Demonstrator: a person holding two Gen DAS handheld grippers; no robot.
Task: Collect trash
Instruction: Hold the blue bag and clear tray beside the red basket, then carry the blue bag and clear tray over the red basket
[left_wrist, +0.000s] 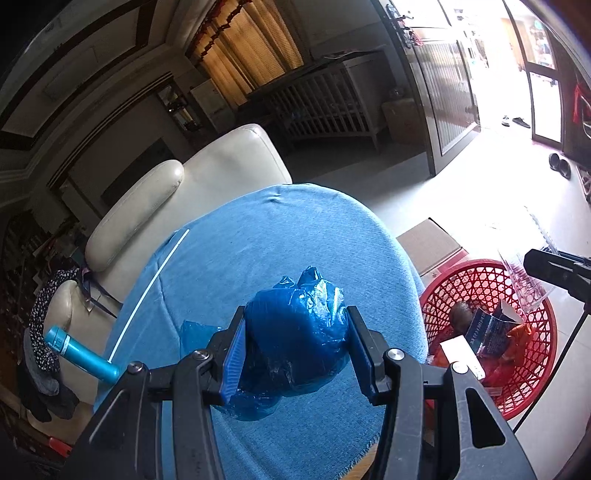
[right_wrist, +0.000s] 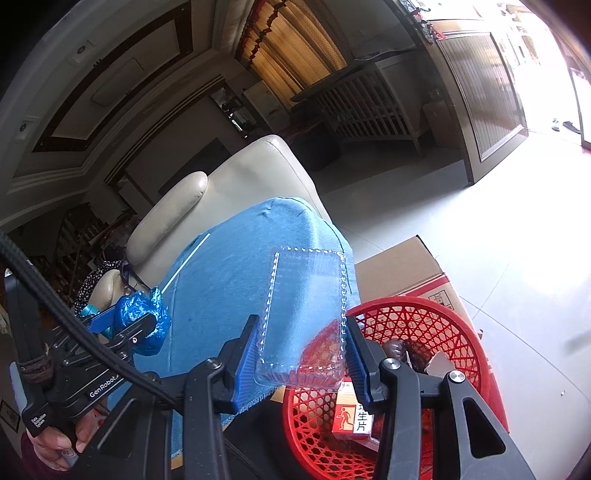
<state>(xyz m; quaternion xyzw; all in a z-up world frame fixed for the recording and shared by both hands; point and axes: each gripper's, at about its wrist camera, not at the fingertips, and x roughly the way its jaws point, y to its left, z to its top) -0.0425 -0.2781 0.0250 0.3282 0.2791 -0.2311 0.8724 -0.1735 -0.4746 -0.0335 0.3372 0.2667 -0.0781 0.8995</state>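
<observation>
My left gripper is shut on a crumpled blue plastic bag, held just above the blue cloth that covers the table. In the right wrist view the same bag shows at the left, pinched in the left gripper. My right gripper is shut on a clear plastic tray, which stands upright between the pads over the near rim of the red basket. The basket stands on the floor to the right of the table, with cartons and wrappers inside. The clear tray shows above it.
A cream leather armchair stands behind the table. A teal cylinder lies at the table's left, and a thin white stick rests on the cloth. A cardboard box sits on the floor behind the basket. A hand grips the left tool.
</observation>
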